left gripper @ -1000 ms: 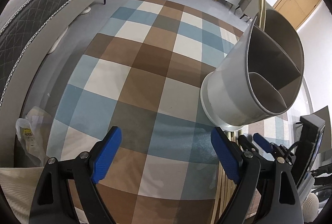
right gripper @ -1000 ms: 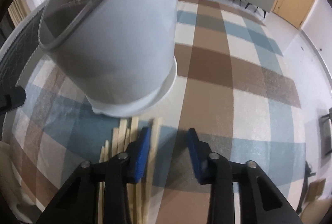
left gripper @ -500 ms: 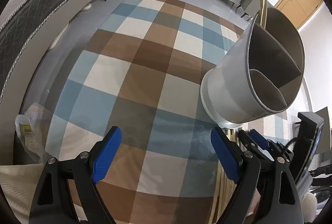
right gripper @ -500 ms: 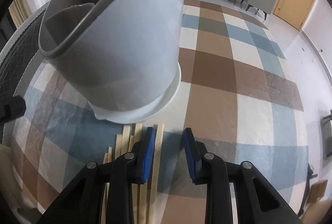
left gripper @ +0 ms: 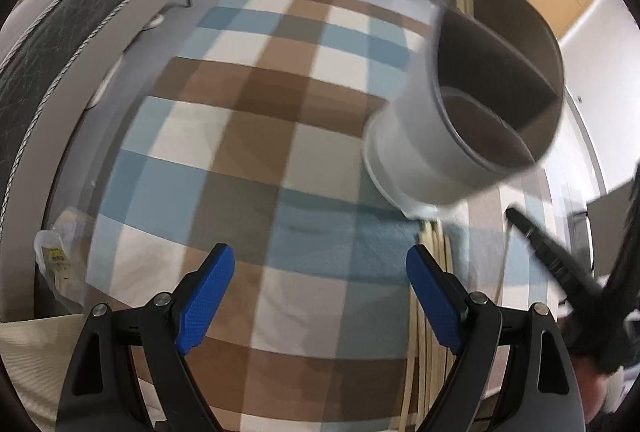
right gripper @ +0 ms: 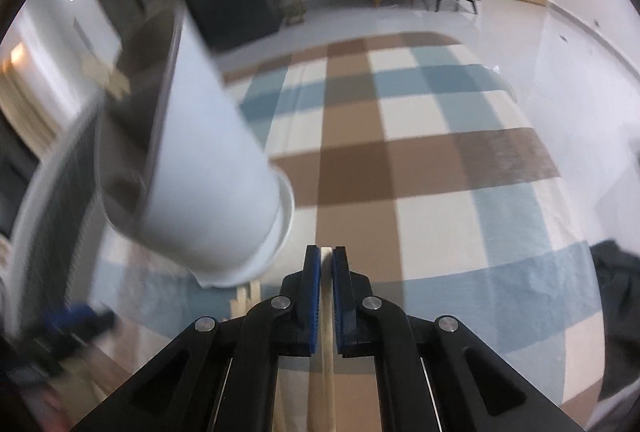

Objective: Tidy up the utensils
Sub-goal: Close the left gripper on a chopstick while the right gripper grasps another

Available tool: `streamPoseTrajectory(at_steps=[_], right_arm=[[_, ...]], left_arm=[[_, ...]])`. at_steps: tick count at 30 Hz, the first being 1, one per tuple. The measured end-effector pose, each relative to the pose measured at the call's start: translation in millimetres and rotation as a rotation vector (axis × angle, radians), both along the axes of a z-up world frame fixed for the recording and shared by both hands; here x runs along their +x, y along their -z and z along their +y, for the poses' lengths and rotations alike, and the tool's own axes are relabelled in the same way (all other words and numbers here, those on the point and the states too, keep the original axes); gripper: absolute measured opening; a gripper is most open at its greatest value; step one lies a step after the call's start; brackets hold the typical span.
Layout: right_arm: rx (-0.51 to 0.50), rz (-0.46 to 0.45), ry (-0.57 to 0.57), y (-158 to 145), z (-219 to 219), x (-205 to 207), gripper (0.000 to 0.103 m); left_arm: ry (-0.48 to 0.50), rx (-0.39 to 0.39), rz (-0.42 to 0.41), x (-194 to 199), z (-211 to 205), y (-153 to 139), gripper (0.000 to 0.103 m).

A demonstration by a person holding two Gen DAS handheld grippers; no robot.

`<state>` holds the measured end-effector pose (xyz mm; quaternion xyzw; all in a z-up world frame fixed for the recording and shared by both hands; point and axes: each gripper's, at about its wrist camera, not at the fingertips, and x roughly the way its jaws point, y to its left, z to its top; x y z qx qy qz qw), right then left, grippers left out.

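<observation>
Wooden chopstick (right gripper: 326,352) is clamped in the right hand-held gripper (right gripper: 326,296); the left hand-held gripper (left gripper: 316,296) gapes, unladen. More chopsticks (left gripper: 434,252) wait at 6 o'clock of the grey divided holder (left gripper: 472,119), so most sorting probably remains.

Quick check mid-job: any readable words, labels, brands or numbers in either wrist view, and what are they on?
None readable.
The plastic bag beside the rug has a yellow printed label, too small and blurred to read.
The utensil holder, the chopstick in the right gripper and the left gripper show no text.
</observation>
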<state>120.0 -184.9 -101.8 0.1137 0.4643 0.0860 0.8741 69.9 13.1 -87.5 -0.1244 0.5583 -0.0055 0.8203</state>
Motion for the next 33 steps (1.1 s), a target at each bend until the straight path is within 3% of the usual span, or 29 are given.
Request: streamPoseTrajectory(at_steps=[7,15,21,33], right_arm=[[0.228,-0.032,0.135,-19.3,-49.6,-17.3,0.005],[0.424,-0.015,0.275,-16.5,-91.6,-33.4,0.005],[0.417,-0.043,0.277,-26.2,-95.8,-39.6,0.005],[0.359,-0.103,0.257,-39.0,-91.0,-46.5,0.005]], left_arm=[[0.151,-0.006,0.085,-10.8,-37.0,21.9,0.084],[0.263,0.095,0.128,-24.0,-67.2,42.7,0.084],[0.26,0.141,0.172,-26.5,-71.0,58.4,0.084],[0.234,0.188,0.151,-11.9,-68.0,65.4,0.084]])
